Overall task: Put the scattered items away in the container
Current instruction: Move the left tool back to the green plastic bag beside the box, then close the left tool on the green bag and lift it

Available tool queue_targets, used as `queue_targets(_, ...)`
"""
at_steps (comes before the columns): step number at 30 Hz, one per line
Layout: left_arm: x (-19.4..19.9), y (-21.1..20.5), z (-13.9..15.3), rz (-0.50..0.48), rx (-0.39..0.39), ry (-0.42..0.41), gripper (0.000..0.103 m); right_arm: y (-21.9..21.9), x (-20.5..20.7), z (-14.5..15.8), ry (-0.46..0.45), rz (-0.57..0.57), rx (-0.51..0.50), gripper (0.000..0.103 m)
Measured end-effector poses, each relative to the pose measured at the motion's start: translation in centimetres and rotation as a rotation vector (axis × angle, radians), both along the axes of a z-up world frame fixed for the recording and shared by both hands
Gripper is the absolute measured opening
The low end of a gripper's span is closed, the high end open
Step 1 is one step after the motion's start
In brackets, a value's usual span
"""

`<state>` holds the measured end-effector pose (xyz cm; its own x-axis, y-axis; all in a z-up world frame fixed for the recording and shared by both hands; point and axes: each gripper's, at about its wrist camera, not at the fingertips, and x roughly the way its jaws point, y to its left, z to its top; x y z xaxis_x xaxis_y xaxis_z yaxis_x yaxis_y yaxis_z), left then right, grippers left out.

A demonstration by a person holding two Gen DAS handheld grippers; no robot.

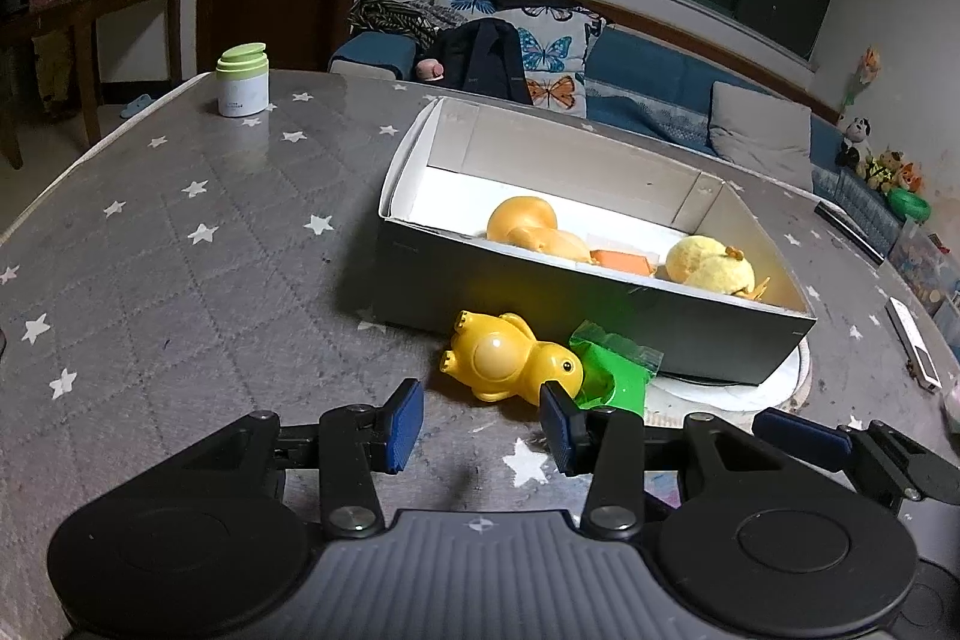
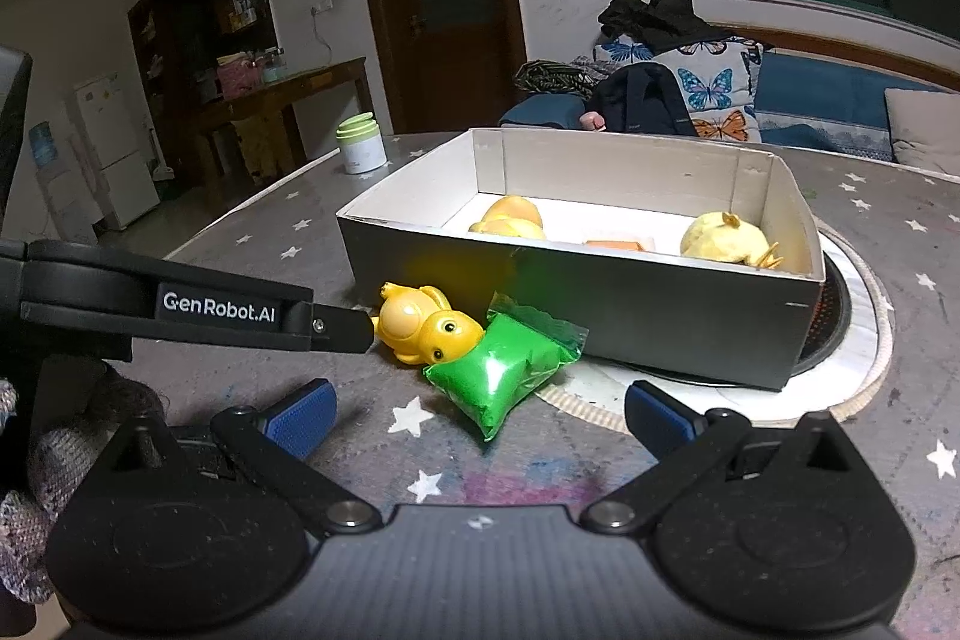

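A dark-sided cardboard box (image 1: 600,316) with a white interior sits on a grey, star-printed tablecloth (image 1: 180,250), already holding an orange-yellow plastic toy (image 1: 531,226), a flat orange piece (image 1: 621,261) and a fuzzy yellow plush chick (image 1: 711,265). Just outside the box's near wall lie two items not yet in it: a yellow plastic duck (image 1: 510,358) on its side, and a green plastic pouch (image 1: 615,376) touching the duck's head. The left gripper (image 1: 480,424) hovers low over the cloth with its blue pads apart and nothing between them; its right pad sits close against the duck's head in this view, though contact cannot be confirmed. The right wrist camera gives the clearer look at the pouch (image 2: 501,370), showing it puffed and whole, with the duck (image 2: 426,325) resting its head on the pouch's upper corner, a detail half hidden from the left camera. The right gripper (image 2: 480,415) is also spread wide and empty, the pouch lying just ahead of its pads. Only the right view shows the left gripper's black finger, lettered "GenRobot.AI", reaching in toward the duck. A white jar with a green lid (image 1: 243,79) stands well apart near the table's far corner. The box (image 2: 600,316) rests partly on a round mat (image 2: 858,334), seen best from the right.
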<state>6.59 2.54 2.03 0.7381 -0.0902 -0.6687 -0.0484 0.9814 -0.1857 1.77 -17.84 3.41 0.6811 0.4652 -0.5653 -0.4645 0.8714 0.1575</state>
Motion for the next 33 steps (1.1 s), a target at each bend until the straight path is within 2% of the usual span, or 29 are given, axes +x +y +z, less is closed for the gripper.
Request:
queue_targets(8, 0.6, -0.1, -0.4, -0.004, 0.007, 0.018, 0.046, 0.4, 0.8, -0.4, 0.018, -0.004, -0.002, 0.102)
queue_targets(19, 1.7, 0.8, -0.6, 0.001, -0.024, 0.031, 0.045, 1.6, 3.0, -1.3, 0.053, 0.0, -0.014, 0.093)
queue_targets(25, 2.3, 0.7, -0.5, -0.032, -0.04, 0.033, 0.045, 1.7, 4.4, -2.3, 0.108, -0.016, 0.003, 0.078)
queue_targets(27, 2.4, 0.5, -0.4, -0.049, -0.05, 0.032, 0.045, 1.4, 4.6, -2.4, 0.124, -0.019, 0.017, 0.067)
queue_targets(33, 2.7, -0.8, -0.1, -0.128, -0.072, 0.034, 0.045, 0.4, 4.7, -2.7, 0.145, -0.041, 0.028, 0.059)
